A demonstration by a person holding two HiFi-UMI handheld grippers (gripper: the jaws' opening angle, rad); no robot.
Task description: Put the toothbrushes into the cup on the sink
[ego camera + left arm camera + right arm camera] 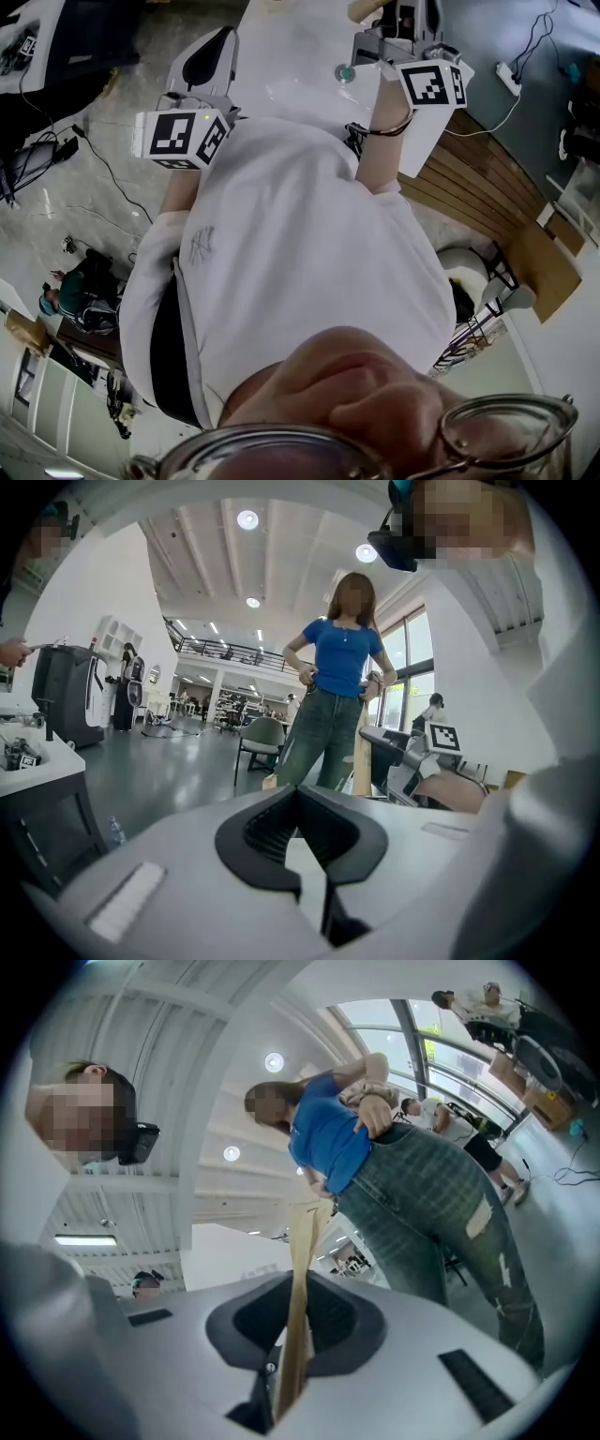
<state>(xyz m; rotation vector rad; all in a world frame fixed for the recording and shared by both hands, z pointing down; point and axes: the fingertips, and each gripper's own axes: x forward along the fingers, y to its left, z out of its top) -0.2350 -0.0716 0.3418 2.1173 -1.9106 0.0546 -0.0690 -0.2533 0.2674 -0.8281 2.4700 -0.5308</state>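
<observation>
Right gripper (291,1335) pinches a slim tan wooden toothbrush (305,1241) pointing to 12 o'clock, left gripper (300,803) closed and empty; cup unseen, so probably best locate it, lower brush upright, then release.

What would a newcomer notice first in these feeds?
Probably the person in a blue top and jeans, standing with hands on hips in front of both gripper views. Next, the tan toothbrush, clamped in the right gripper and sticking out past its jaws. The head view is mostly filled by the wearer's white shirt.
</observation>
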